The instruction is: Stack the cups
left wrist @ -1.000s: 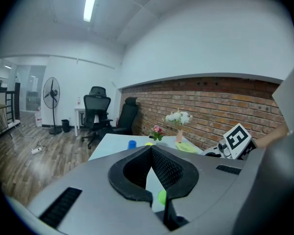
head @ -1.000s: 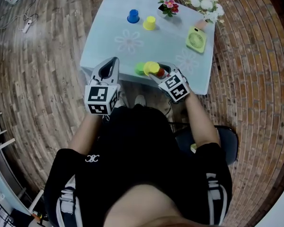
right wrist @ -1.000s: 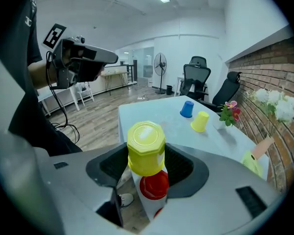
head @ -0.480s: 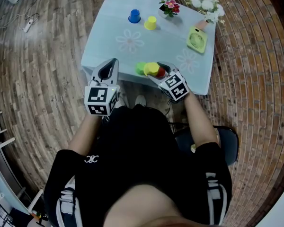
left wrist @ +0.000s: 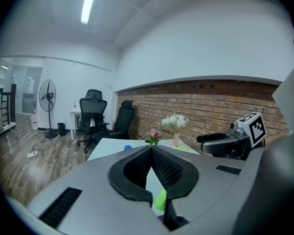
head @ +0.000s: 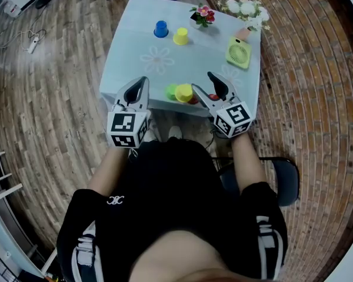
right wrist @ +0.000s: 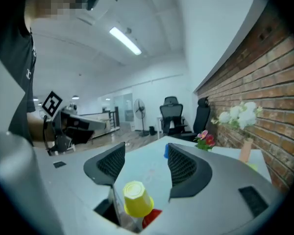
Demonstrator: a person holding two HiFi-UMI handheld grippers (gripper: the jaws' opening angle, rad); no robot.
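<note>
Near table [head: 194, 57] edge: yellow cup [head: 184, 93] upturned atop red cup [right wrist: 151, 218], green cup [head: 172, 90] beside. Close by stack: right gripper [head: 202, 81], jaws apart, just been opening, empty. Left gripper [head: 142, 82]: jaws closed, empty.

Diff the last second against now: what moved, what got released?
The right gripper let go of the yellow cup and lifted up and away. Its fingers have just been opening, and nothing is gripped between them. The yellow cup sits upside down on the red cup. Unchanged: the left gripper is shut and idle, and the green cup is in place.
</note>
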